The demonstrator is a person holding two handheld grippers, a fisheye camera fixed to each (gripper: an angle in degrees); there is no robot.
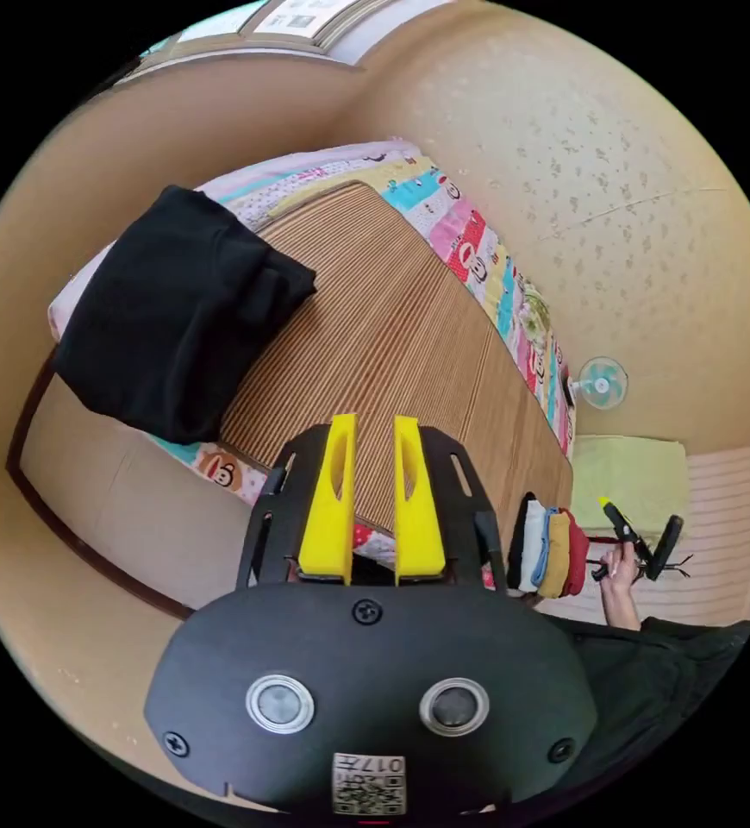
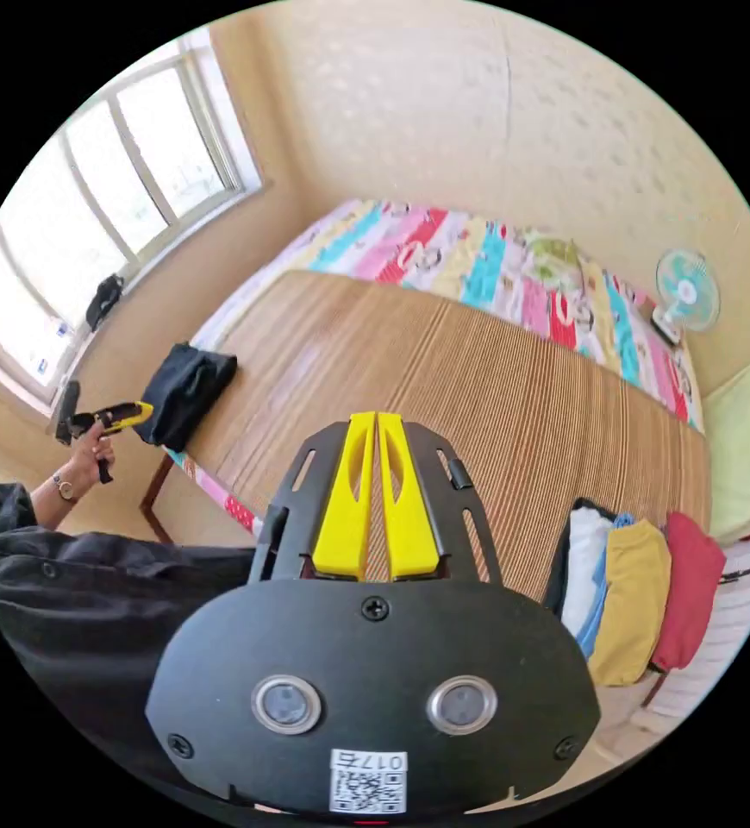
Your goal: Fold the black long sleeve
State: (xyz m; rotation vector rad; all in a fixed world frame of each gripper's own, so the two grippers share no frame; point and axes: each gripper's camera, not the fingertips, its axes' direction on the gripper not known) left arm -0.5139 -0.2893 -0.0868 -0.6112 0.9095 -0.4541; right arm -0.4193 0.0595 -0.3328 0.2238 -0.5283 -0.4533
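Observation:
The black long sleeve point(image 1: 177, 319) lies folded into a thick bundle at one corner of the bed, partly over the edge; in the right gripper view the black long sleeve point(image 2: 187, 388) is small and far to the left. My left gripper point(image 1: 375, 420) hovers above the mat, a short way from the bundle, its yellow jaws slightly apart and holding nothing. My right gripper point(image 2: 376, 416) hangs over the mat with its jaws closed together and empty. A hand holds the left gripper point(image 2: 108, 418) beside the bundle, and the right gripper point(image 1: 629, 530) is held near the clothes stack.
A ribbed bamboo mat point(image 2: 478, 388) covers the bed over a colourful cartoon sheet point(image 2: 496, 267). Several folded clothes point(image 2: 634, 586) stand in a row at the mat's other corner. A small fan point(image 2: 685, 293) stands by the wall, and a window point(image 2: 90, 216) is at the left.

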